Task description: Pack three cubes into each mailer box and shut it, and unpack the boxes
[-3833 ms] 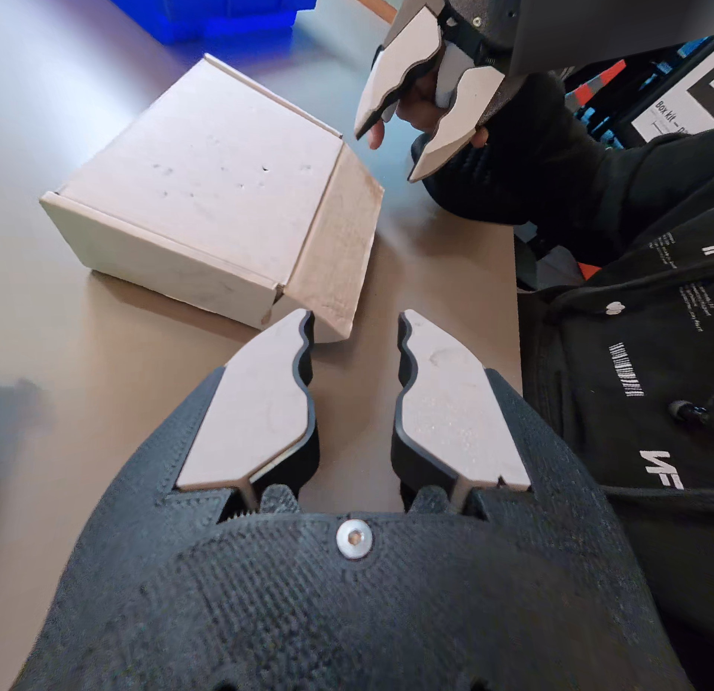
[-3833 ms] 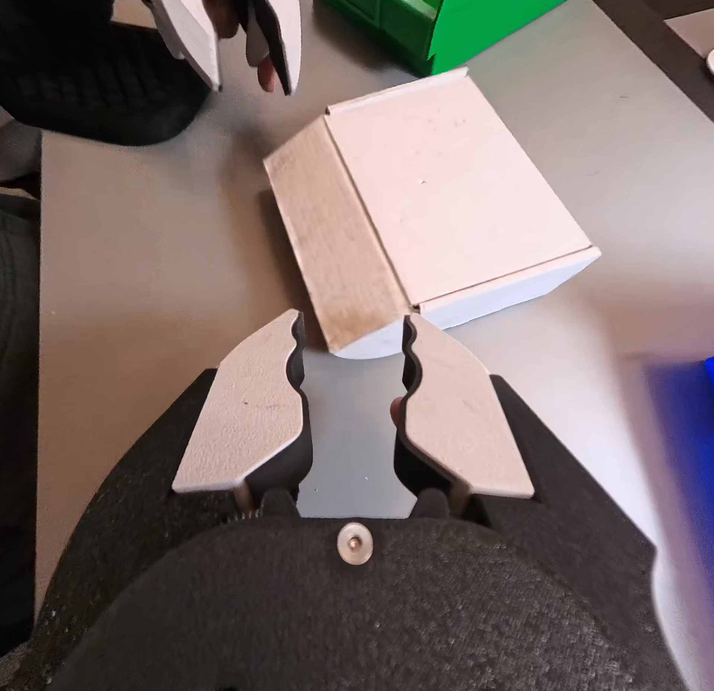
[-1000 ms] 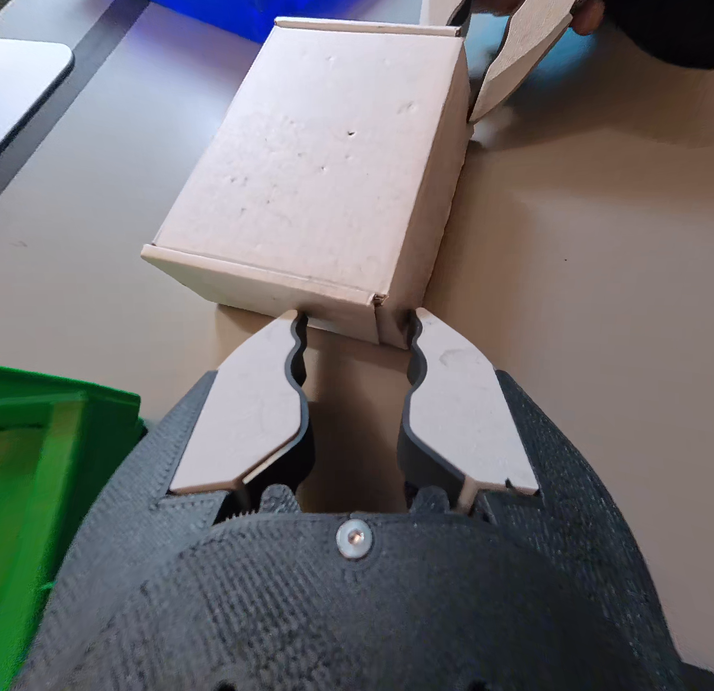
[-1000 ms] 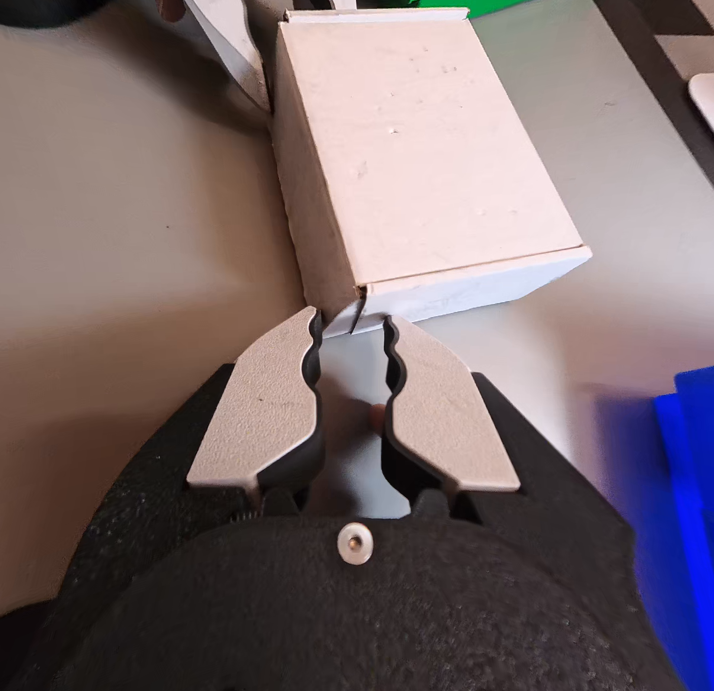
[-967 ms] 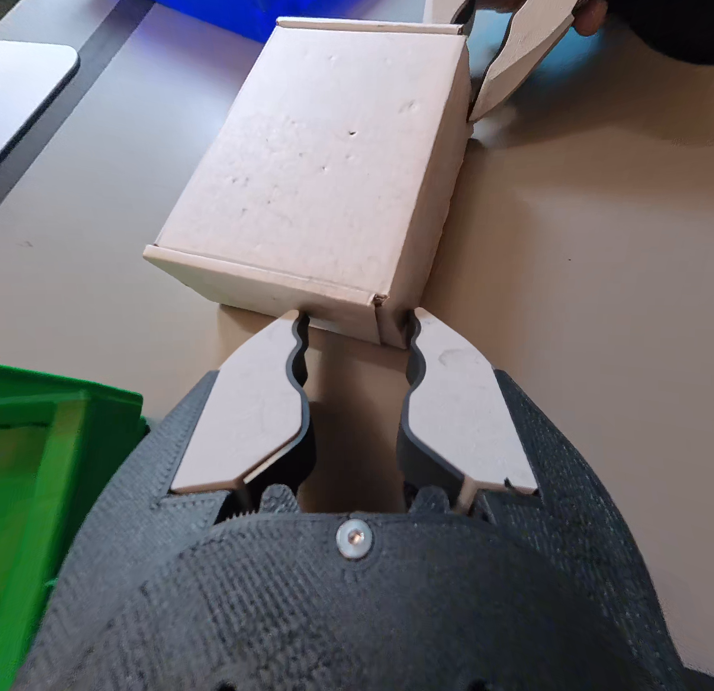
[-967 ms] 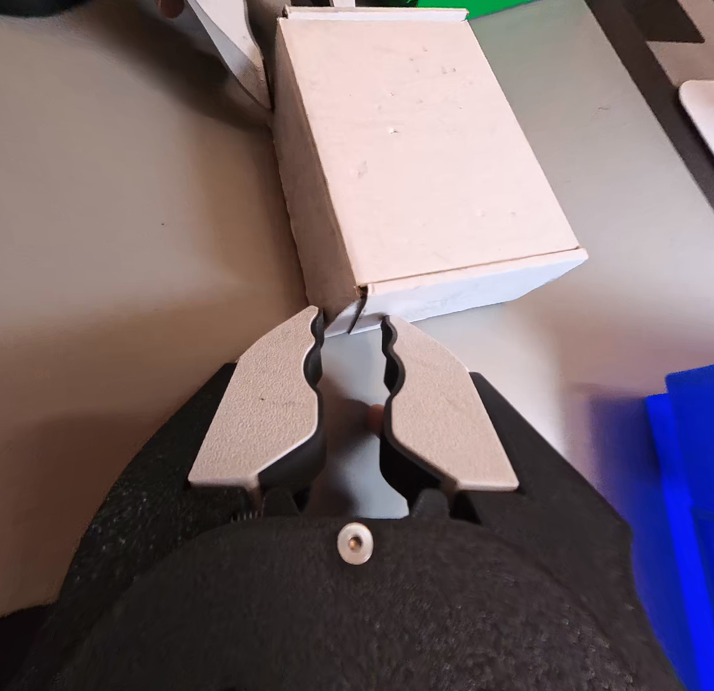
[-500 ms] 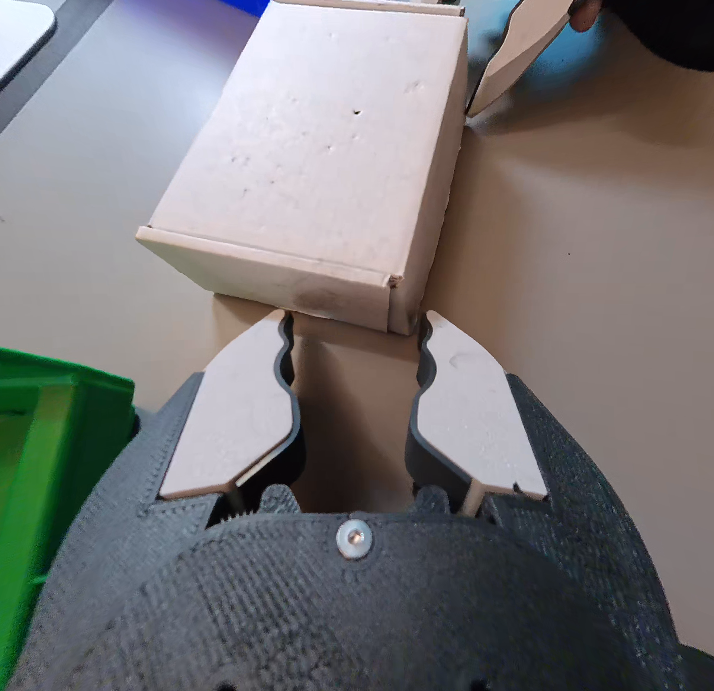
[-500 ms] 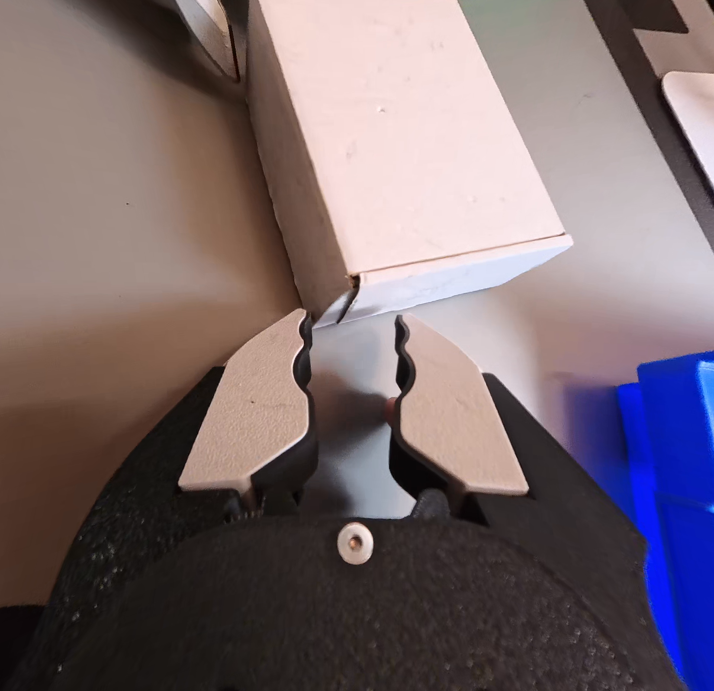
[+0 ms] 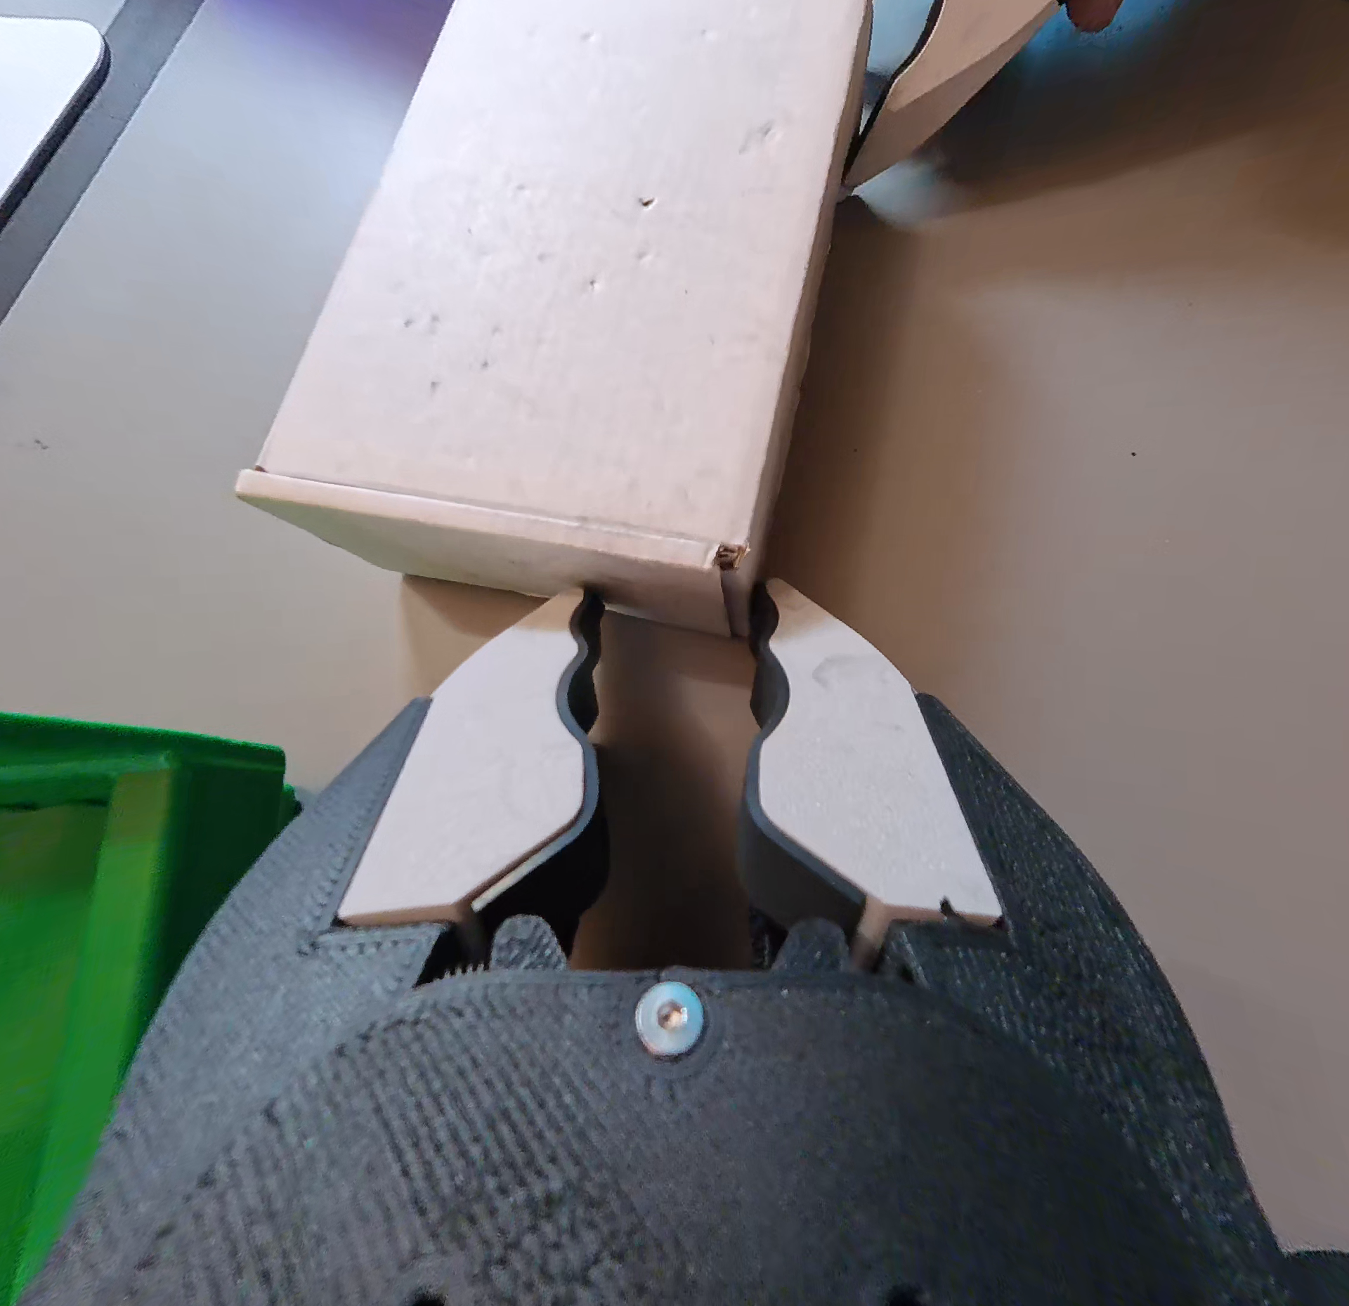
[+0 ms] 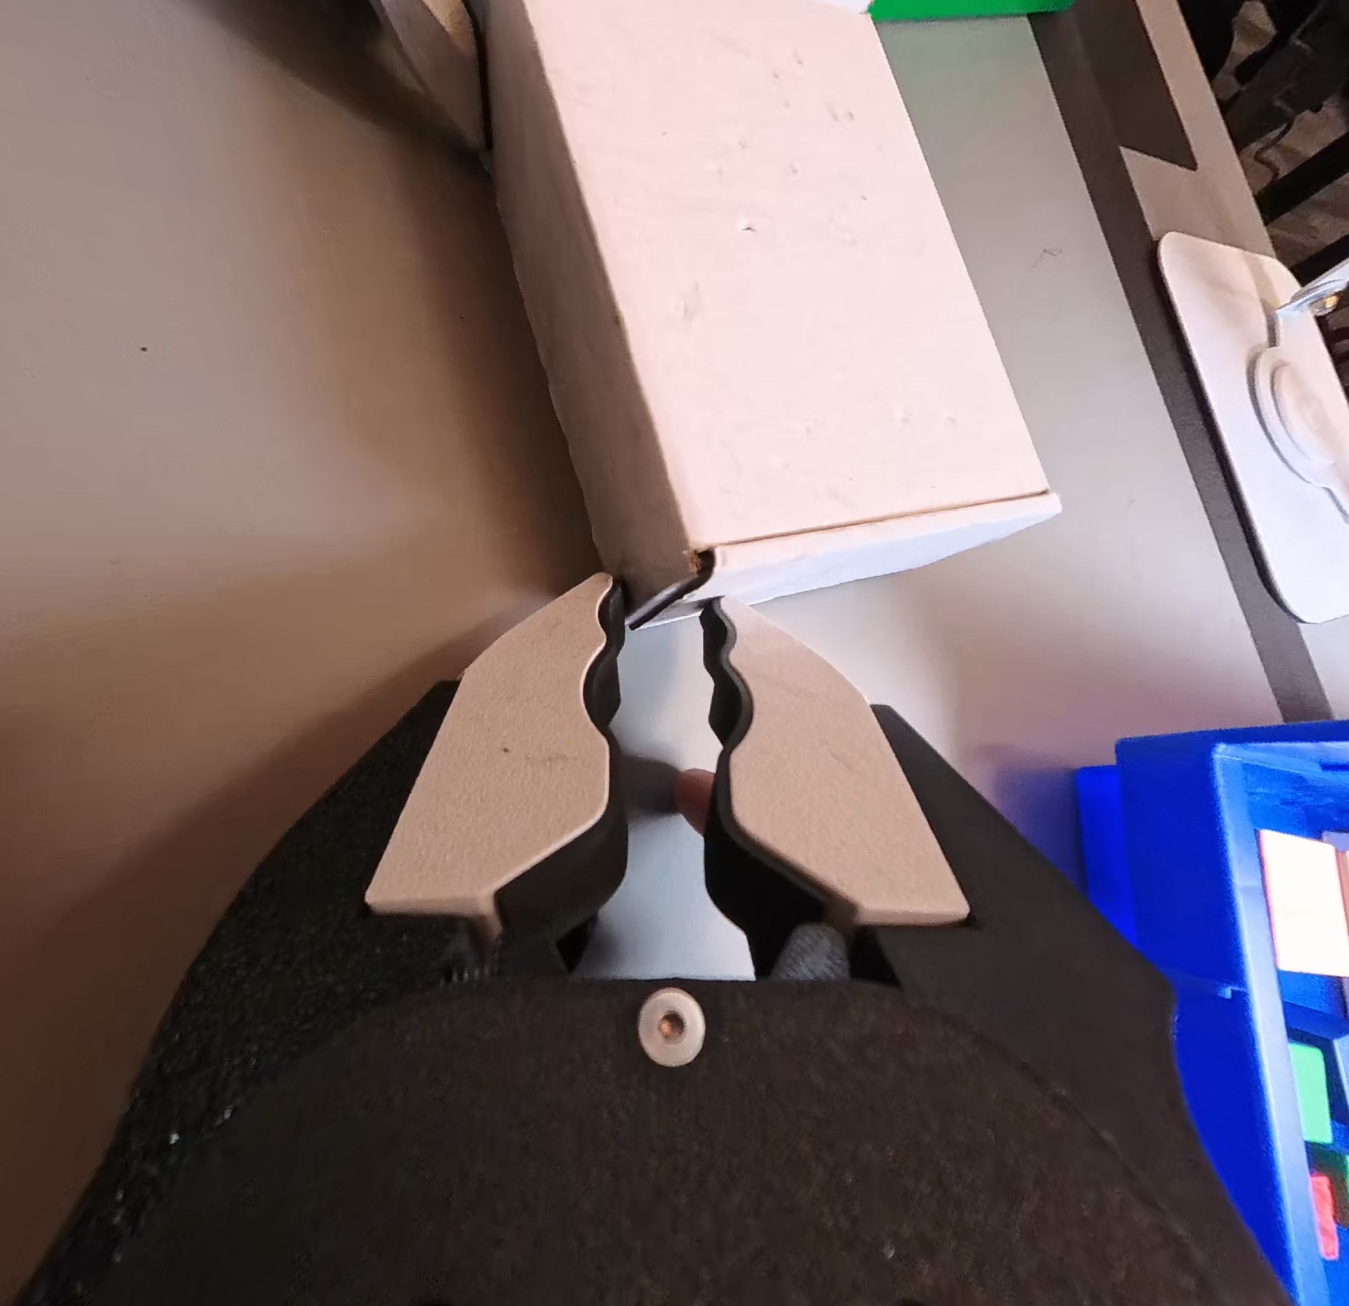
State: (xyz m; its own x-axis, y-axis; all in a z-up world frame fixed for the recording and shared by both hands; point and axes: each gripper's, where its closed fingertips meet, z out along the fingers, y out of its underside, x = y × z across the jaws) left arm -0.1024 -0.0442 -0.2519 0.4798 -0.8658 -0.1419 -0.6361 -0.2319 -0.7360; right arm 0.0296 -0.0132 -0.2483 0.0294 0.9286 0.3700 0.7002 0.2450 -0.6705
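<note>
— Two tools, one box: we see the closed mailer box [image 9: 577,264] lying flat on the worktop [image 9: 1058,541], and we place everything else by it.

— Where do we put the left tool [image 9: 675,610]?

— At one short end of the box, tips against its end wall near the corner on the person's side. Its fingers [image 9: 474,774] stand apart with only bare worktop between them; they clamp nothing.

— And the right tool [image 10: 668,603]?

— At the opposite short end, at the same long side's corner. Its fingers [image 10: 511,760] are also apart, by a narrower gap. A small cardboard flap sticks out at that corner, and the left fingertip touches or nearly touches it; we cannot tell which. The tool grips nothing.

— Do we see each tool from the other's camera?

— Yes. From the left wrist view the right tool [image 9: 942,66] shows beyond the box's far corner, pressed close to its side. From the right wrist view only a pale finger [image 10: 423,37] of the left tool shows beside the far end.

— What else lies around the box?

— A green bin [image 9: 87,869] sits past the left tool's end of the box, and a blue bin [image 10: 1226,928] sits past the right tool's end, with coloured pieces inside it. Beyond the box's far long side, a white tray-like object [image 10: 1255,410] rests across a dark strip.
</note>
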